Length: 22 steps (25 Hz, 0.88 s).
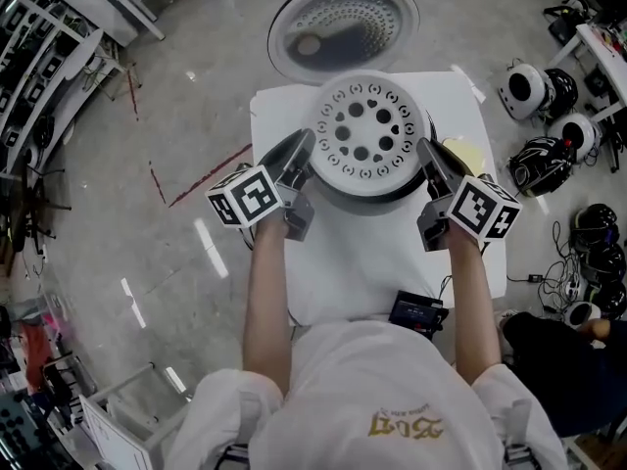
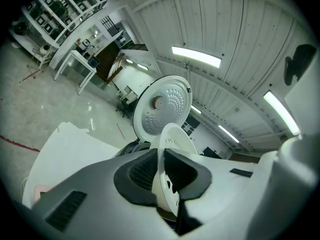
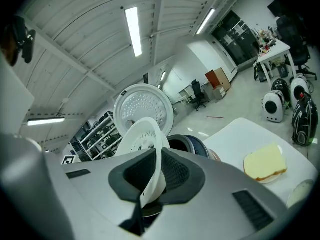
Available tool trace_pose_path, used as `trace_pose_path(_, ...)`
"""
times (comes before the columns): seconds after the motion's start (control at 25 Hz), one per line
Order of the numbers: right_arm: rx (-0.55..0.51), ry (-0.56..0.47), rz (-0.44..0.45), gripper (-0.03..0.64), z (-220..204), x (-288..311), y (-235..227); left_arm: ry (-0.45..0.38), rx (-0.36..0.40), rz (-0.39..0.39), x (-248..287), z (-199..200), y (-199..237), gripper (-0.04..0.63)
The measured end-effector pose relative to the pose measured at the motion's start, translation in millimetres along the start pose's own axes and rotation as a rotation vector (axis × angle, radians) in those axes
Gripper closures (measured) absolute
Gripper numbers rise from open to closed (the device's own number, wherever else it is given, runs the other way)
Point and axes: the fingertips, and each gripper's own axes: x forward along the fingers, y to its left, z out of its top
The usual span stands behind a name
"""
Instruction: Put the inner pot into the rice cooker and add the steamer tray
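The white perforated steamer tray (image 1: 367, 130) hangs over the rice cooker (image 1: 377, 196), whose dark inner pot (image 3: 187, 145) shows behind it in the right gripper view. My left gripper (image 1: 302, 147) is shut on the tray's left rim (image 2: 167, 184). My right gripper (image 1: 427, 155) is shut on the tray's right rim (image 3: 152, 186). The cooker's round lid (image 1: 343, 25) stands open at the back. The lid (image 2: 161, 109) also rises behind the tray in the left gripper view.
The cooker stands on a white table (image 1: 362, 272). A yellow sponge (image 3: 265, 163) lies on a small dish at the table's right. A small black device (image 1: 417, 311) sits at the front edge. Helmets (image 1: 534, 91) lie on the floor at the right.
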Motion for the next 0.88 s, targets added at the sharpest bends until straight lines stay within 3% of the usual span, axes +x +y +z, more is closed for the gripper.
trace_pose_path(0.24,-0.026,0.032,-0.028,0.571,-3.6,9.0,-8.7,0.016,0.049,0.005,6.1,-3.6,5.2,0.534)
trace_pose_path(0.48,-0.069,0.067,-0.051,0.558,-8.2,17.4,-17.4,0.047,0.193,0.068,15.7,-9.1,10.3,0.533)
trace_pose_path(0.88,-0.185,0.109,-0.112,0.522,-13.4,23.7,-26.4,0.138,0.352,0.155,27.3,-25.7,18.4,0.443)
